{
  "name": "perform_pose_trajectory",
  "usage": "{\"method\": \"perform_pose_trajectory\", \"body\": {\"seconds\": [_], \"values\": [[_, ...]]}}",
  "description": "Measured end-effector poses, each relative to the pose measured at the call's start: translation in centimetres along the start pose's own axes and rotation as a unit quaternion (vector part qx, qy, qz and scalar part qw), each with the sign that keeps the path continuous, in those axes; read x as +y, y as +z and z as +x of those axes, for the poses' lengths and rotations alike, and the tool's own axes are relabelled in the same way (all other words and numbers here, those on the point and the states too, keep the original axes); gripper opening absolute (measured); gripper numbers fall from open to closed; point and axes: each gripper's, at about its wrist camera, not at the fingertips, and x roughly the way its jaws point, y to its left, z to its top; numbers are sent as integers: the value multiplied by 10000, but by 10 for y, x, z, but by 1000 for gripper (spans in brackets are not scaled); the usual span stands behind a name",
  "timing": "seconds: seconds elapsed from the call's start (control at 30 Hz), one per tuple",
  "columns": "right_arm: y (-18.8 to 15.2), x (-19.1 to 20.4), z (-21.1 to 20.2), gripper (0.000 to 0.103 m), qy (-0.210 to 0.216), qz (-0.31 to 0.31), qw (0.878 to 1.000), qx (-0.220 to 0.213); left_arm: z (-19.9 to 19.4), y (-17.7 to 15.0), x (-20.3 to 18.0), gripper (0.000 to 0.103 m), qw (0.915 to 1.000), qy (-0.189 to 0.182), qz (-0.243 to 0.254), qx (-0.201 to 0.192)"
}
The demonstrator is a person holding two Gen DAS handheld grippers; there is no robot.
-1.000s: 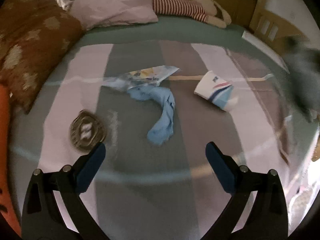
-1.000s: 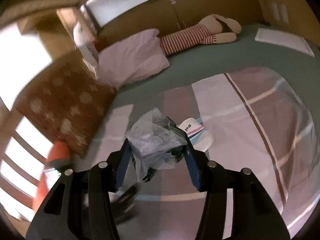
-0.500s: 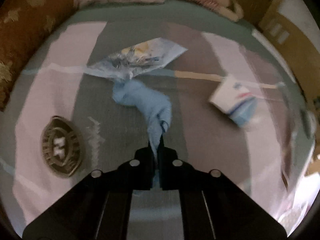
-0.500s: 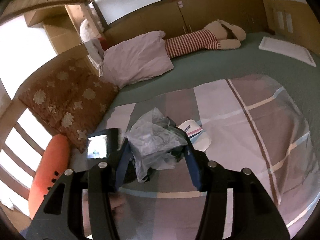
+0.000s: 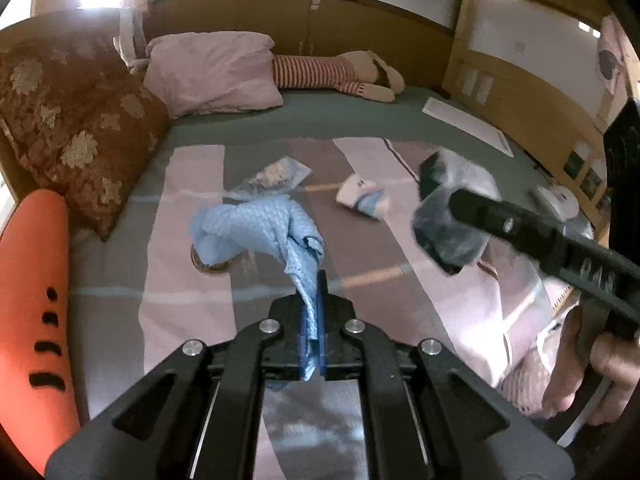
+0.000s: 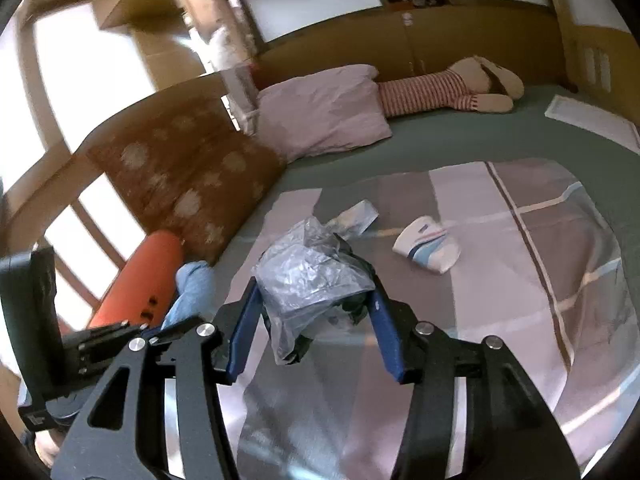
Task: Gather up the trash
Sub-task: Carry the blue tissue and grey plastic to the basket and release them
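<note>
My left gripper [image 5: 317, 280] is shut on a light blue cloth [image 5: 256, 232], which hangs lifted above the striped blanket [image 5: 184, 320]. The cloth also shows at the left of the right wrist view [image 6: 192, 284]. My right gripper [image 6: 315, 284] is shut on a crumpled grey plastic bag [image 6: 304, 272], also visible from the left wrist as the bag [image 5: 448, 220] held in the air at the right. On the blanket lie a tipped paper cup [image 5: 362, 200] [image 6: 426, 244] and a clear plastic wrapper [image 5: 276, 176] [image 6: 356, 216]. A round brown object [image 5: 210, 267] is mostly hidden behind the cloth.
A brown floral cushion [image 5: 76, 132], a pink pillow [image 5: 212, 72] and a striped plush toy [image 5: 332, 74] line the head of the bed. An orange bolster [image 5: 32, 300] lies at the left edge. A white flat sheet [image 5: 468, 124] rests at the far right. A person's hand [image 5: 588, 368] holds the right gripper.
My left gripper went from open above the blue cloth to shut on its end, then rose and pulled back with it. My right gripper shifted sideways, still gripping the bag.
</note>
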Motion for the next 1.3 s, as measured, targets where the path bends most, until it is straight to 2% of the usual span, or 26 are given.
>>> {"method": "perform_pose_trajectory", "body": {"seconds": [0.17,0.43,1.1,1.2,1.3], "values": [[-29,19,-15,53,-162,-206,9995,-184,1,-17,-2,5,9999,93,-2,53],[-29,19,1,53,-303,-245,9992,-67,8,-18,7,5,9995,184,-236,78],[-30,17,3,53,-353,-269,9990,12,11,-20,9,5,9994,182,-246,132],[-28,13,-7,53,-401,-268,9987,-153,13,-20,10,5,9994,178,-272,151],[-27,-4,-46,53,-396,-50,9980,-483,13,-20,8,5,9994,119,-300,152]]}}
